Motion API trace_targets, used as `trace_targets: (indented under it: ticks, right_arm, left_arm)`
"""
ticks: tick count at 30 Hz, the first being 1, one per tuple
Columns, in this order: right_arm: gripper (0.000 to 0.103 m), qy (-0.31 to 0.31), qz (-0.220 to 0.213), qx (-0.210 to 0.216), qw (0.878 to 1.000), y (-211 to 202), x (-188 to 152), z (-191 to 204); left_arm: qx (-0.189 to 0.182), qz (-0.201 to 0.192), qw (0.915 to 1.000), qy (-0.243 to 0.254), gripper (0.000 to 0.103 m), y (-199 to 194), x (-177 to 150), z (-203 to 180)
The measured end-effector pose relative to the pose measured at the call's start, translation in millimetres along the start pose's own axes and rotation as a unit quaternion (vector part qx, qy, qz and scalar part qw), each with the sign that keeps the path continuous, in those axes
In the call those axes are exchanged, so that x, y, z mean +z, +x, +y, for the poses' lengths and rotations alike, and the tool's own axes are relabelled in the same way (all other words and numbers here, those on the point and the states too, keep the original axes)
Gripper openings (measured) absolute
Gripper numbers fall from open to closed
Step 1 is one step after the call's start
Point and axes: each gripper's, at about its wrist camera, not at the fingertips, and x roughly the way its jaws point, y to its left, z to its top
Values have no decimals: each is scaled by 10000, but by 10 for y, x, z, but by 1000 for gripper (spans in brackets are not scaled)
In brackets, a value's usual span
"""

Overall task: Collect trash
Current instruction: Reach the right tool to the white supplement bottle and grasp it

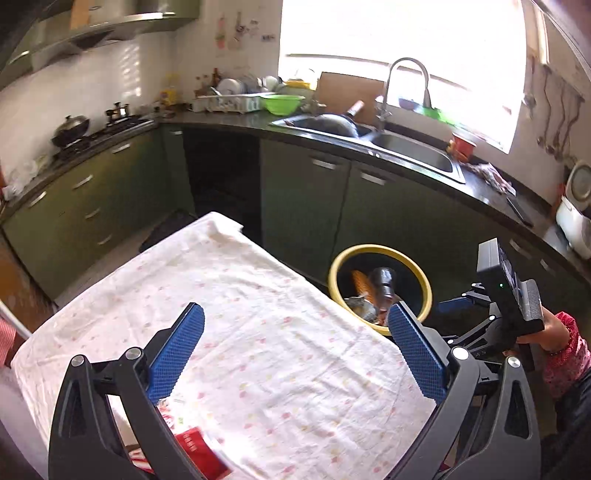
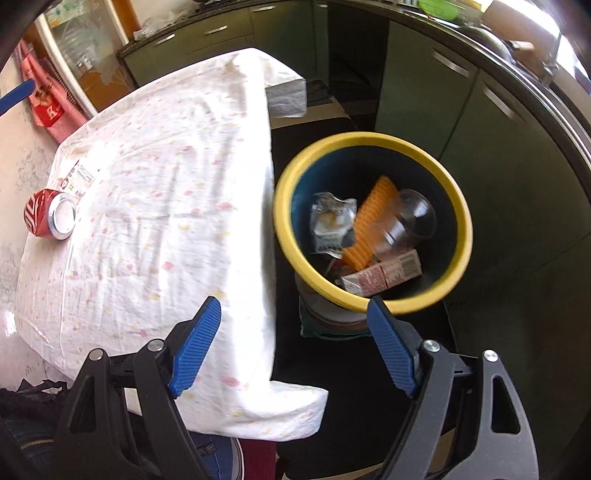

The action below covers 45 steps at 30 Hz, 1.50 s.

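We see left gripper wide, empty, lower centre | right gripper wide, empty | yellow-rimmed dark bin centre right | crushed red soda can left edge.

A worktop draped in a white dotted cloth is shown in the foreground. Behind it, green cabinets are topped by a dark counter, into which a steel double sink with an arched tap is set below a bright window. A green bowl beside a dish rack, a wok on the hob and a rice cooker are also seen.
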Motion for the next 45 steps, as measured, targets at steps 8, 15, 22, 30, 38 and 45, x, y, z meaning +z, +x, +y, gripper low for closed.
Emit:
trace_targets:
  ticks: [8, 15, 22, 30, 38, 45]
  right_arm:
    - [77, -717, 168, -35, 9973, 128, 396, 654]
    - [77, -1367, 271, 99, 9902, 262, 809, 1302]
    - [77, -1813, 373, 687, 9803, 381, 1364, 1931]
    - [67, -1264, 1318, 1729, 9679, 790, 1905, 2460]
    - [56, -427, 1972, 1671, 9651, 1087, 1976, 2703]
    - [56, 16, 2438, 1570, 9570, 1303, 1963, 2768]
  left_arm:
    - [1463, -853, 9811, -939, 98, -715, -712, 1129]
    - [2433, -947, 9461, -1914, 98, -828, -1472, 2013]
    - [2841, -957, 9176, -2611, 98, -670, -1960, 2435]
    - [3195, -717, 9097, -2554, 98, -533, -2082, 2440]
    - [3305, -701, 9132, -2280, 98, -499, -2027, 2299]
    - [3236, -773, 9161, -2237, 98, -533, -2018, 2237]
